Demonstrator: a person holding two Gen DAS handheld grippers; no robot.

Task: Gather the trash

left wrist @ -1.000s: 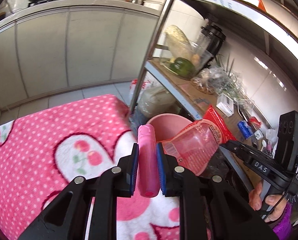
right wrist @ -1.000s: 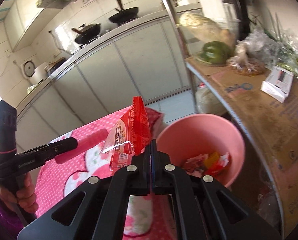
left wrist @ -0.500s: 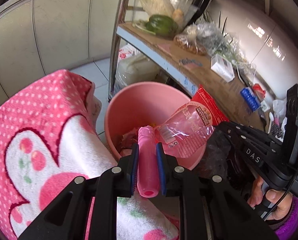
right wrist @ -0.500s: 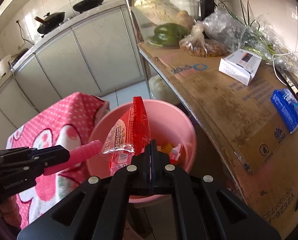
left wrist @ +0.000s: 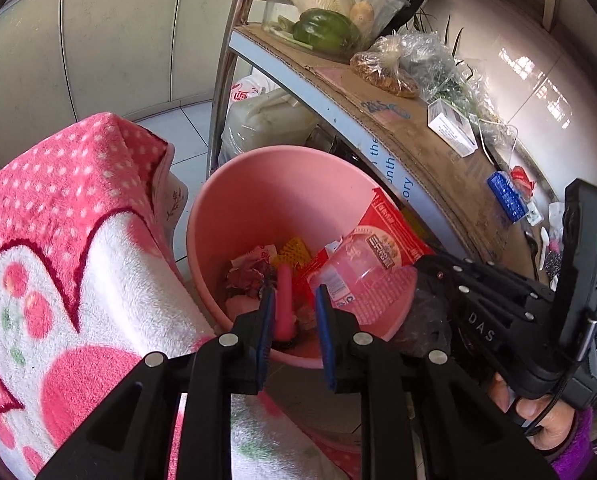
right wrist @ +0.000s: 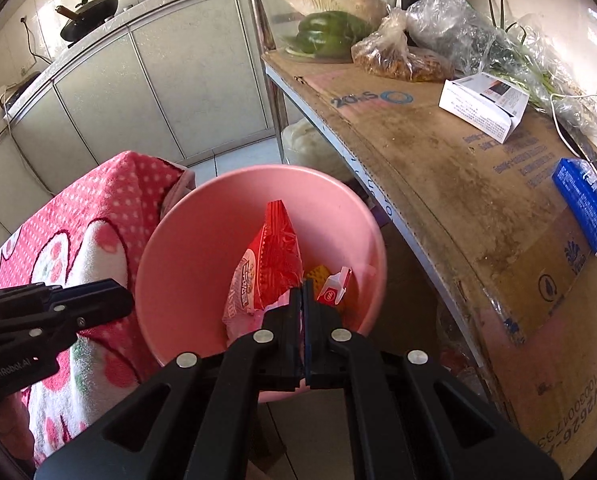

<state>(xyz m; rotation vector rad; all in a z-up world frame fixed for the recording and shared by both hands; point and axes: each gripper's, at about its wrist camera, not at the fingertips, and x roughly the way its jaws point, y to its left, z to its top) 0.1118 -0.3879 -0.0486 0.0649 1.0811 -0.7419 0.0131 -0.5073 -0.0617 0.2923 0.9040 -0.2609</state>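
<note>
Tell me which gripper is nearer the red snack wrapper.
Right. The right gripper is clamped on the red snack wrapper over the pink bucket; the left gripper, open, hovers beside it.

Left gripper (left wrist: pixel 292 312) was tipped downward, jaws parted with a clear gap between the blue pads (left wrist: pixel 266 324); nothing was clamped. In the right wrist view the left gripper (right wrist: pixel 114 300) came in from the left edge, fingers pointing right. Right gripper (right wrist: pixel 303 300) also pointed downward, jaws pressed together, pinching the lower edge of a red wrapper (right wrist: pixel 272 264). In the left wrist view the right gripper (left wrist: pixel 426 268) entered from the right edge, fingers aimed left. Right hand (left wrist: pixel 538 420) wrapped the handle low at the right edge, thumb and fingers curled around it.
</note>
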